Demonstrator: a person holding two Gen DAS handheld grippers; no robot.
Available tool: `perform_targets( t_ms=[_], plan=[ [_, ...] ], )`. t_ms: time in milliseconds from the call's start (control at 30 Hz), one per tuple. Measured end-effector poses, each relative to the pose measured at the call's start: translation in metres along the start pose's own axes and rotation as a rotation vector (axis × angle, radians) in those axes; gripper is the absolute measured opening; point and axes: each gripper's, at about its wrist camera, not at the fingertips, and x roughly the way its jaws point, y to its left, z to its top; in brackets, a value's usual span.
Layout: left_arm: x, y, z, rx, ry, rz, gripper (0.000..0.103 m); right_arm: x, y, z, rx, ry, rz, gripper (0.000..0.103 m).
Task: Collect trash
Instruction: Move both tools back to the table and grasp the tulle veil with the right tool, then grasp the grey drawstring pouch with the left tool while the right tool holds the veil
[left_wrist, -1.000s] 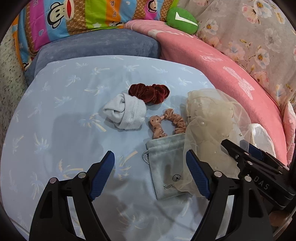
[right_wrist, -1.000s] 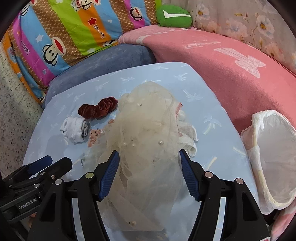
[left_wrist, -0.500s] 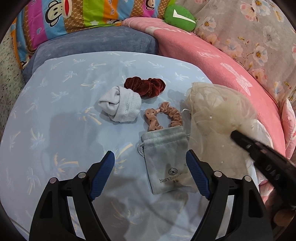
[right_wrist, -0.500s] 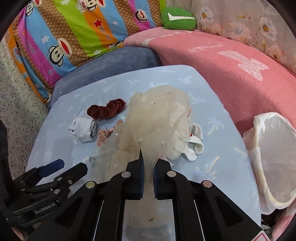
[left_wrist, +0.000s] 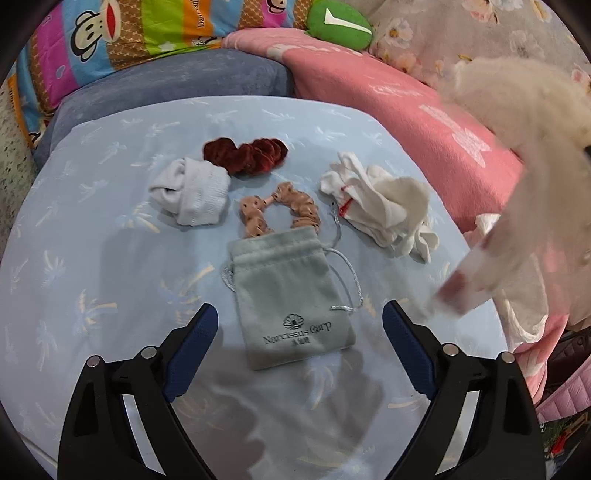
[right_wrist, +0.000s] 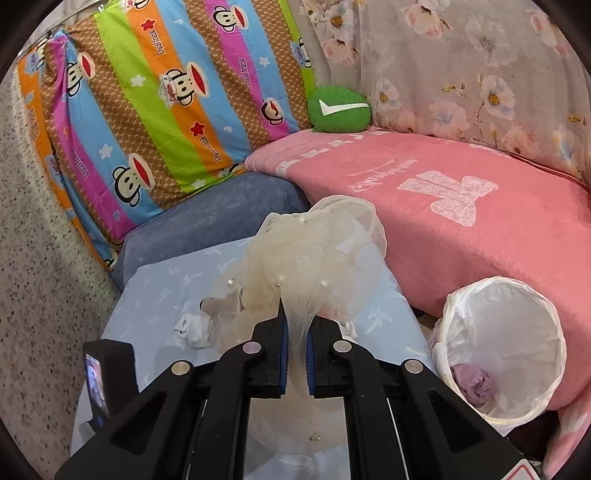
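My right gripper (right_wrist: 295, 332) is shut on a cream tulle veil with pearls (right_wrist: 317, 254) and holds it lifted above the blue table; the veil shows blurred at the right of the left wrist view (left_wrist: 524, 155). My left gripper (left_wrist: 299, 332) is open and empty, low over a grey drawstring pouch (left_wrist: 291, 295). On the table lie a rolled white sock (left_wrist: 192, 192), a dark red scrunchie (left_wrist: 245, 155), a pink dotted scrunchie (left_wrist: 280, 210) and crumpled white cloth (left_wrist: 384, 206). A bin lined with a white bag (right_wrist: 502, 350) stands to the right, holding purple trash.
The light blue table (left_wrist: 92, 258) is ringed by a grey-blue cushion (left_wrist: 166, 81), a pink blanket (right_wrist: 443, 206), a striped monkey-print pillow (right_wrist: 147, 92) and a green cushion (right_wrist: 340, 110). A speckled wall lies to the left.
My right gripper closed on the veil and lifted it up and to the right, uncovering the crumpled white cloth. My left gripper stayed open over the pouch.
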Motion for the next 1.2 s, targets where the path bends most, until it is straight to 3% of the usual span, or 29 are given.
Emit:
perform_targets(
  t_ms=[200,367,467,500,533,600,1000,1100,1200],
  plan=[
    [0.03,-0.005,-0.004,0.006,0.058,0.031,0.086,-0.005,-0.015,-0.001,0.021,-0.001,-0.022,0.007],
    [0.036,-0.005,-0.009,0.013,0.067,0.047,0.07,-0.006,-0.027,-0.006,0.046,0.01,-0.023,0.007],
    [0.034,-0.005,-0.009,0.021,0.062,0.046,0.046,-0.006,-0.03,-0.006,0.062,0.011,-0.01,0.007],
    [0.032,-0.005,-0.009,0.023,0.064,0.047,0.028,-0.006,-0.031,-0.007,0.069,0.014,-0.002,0.007],
    [0.032,-0.004,-0.009,0.02,0.07,0.037,0.017,-0.006,-0.031,-0.007,0.075,0.017,0.006,0.007],
    [0.029,-0.003,-0.006,0.002,0.081,0.009,0.011,-0.006,-0.031,-0.008,0.082,0.024,0.023,0.007],
    [-0.01,-0.02,0.0,0.02,-0.004,-0.034,0.009,-0.005,-0.017,-0.024,0.059,0.071,0.063,0.013],
    [-0.022,-0.025,0.004,0.025,-0.026,-0.044,0.009,-0.008,-0.016,-0.024,0.053,0.065,0.069,0.001],
    [-0.03,-0.03,0.007,0.032,-0.043,-0.056,0.009,-0.014,-0.016,-0.022,0.05,0.053,0.07,0.001]
  ],
)
